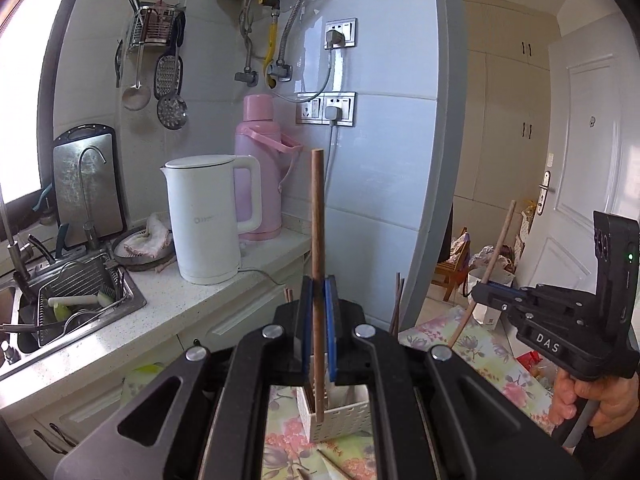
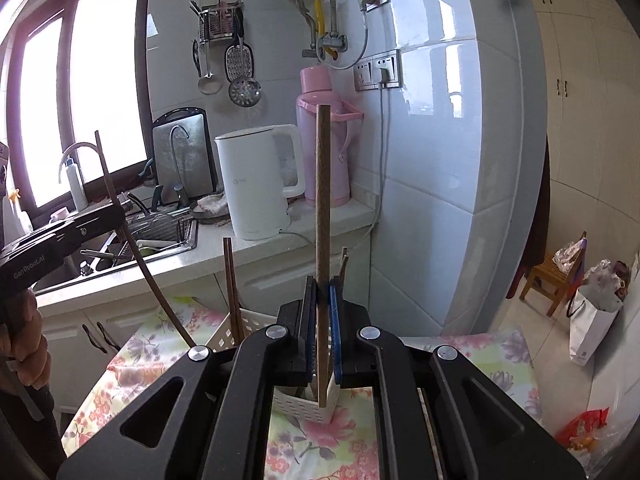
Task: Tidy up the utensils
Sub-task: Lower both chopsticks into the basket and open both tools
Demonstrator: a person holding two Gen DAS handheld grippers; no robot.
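Wood: each gripper carries one chopstick, upright.
Left gripper [image 1: 319, 300]: pads clamped on the dark chopstick [image 1: 317, 216], its tip over the white basket [image 1: 340, 416].
Right gripper [image 2: 323, 304]: pinched shut on the pale chopstick [image 2: 322, 192], tip likewise above the basket.
Done: several chopsticks [image 2: 232, 280] stand in the basket at 10 o'clock of the right gripper.
Left: lower both; another utensil seems to lie on the floral cloth [image 2: 168, 360].

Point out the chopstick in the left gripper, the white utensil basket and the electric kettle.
dark chopstick [image 1: 318, 216], left wrist view, on its upper shaft above the gripper.
white utensil basket [image 1: 344, 420], left wrist view, on its perforated front wall.
white electric kettle [image 1: 202, 220], left wrist view, on its body.
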